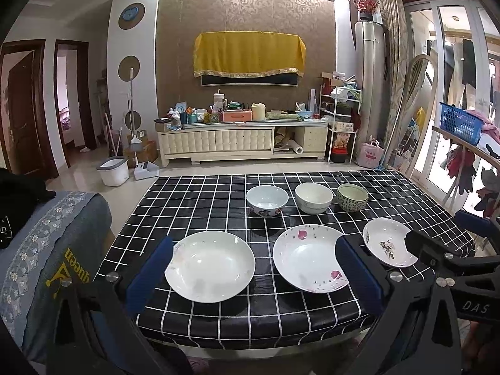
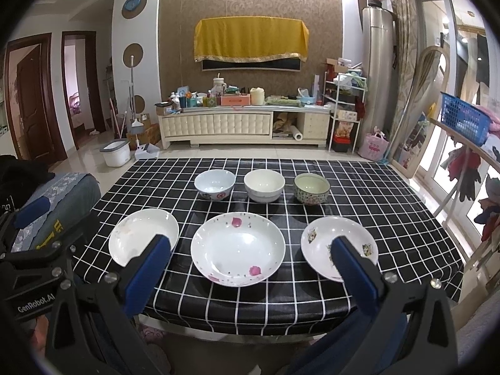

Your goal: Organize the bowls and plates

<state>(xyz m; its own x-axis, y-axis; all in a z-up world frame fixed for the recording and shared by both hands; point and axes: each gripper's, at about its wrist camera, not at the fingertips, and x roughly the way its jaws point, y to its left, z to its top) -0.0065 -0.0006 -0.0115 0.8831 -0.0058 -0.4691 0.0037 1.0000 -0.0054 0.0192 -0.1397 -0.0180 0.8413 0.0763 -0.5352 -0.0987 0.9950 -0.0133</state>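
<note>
Three plates lie in a front row on the black checked table (image 1: pixel 200 193): a plain white plate (image 1: pixel 210 265) (image 2: pixel 142 234), a pink-petal plate (image 1: pixel 307 256) (image 2: pixel 237 248) and a small plate with cat pictures (image 1: pixel 387 245) (image 2: pixel 336 247). Behind them stand three bowls: a white bowl with a floral base (image 1: pixel 267 200) (image 2: pixel 215 184), a cream bowl (image 1: pixel 313 197) (image 2: pixel 264 185) and a green patterned bowl (image 1: pixel 352 197) (image 2: pixel 311 188). My left gripper (image 1: pixel 254 256) is open and empty, held at the table's near edge. My right gripper (image 2: pixel 250 254) is open and empty, also at the near edge.
A grey-blue covered seat (image 1: pixel 47 250) stands left of the table. A rail with a blue basket (image 1: pixel 461 122) and hanging clothes runs along the right. Beyond the table are a white bucket (image 1: pixel 113 170) on the floor and a cluttered TV cabinet (image 1: pixel 237 137).
</note>
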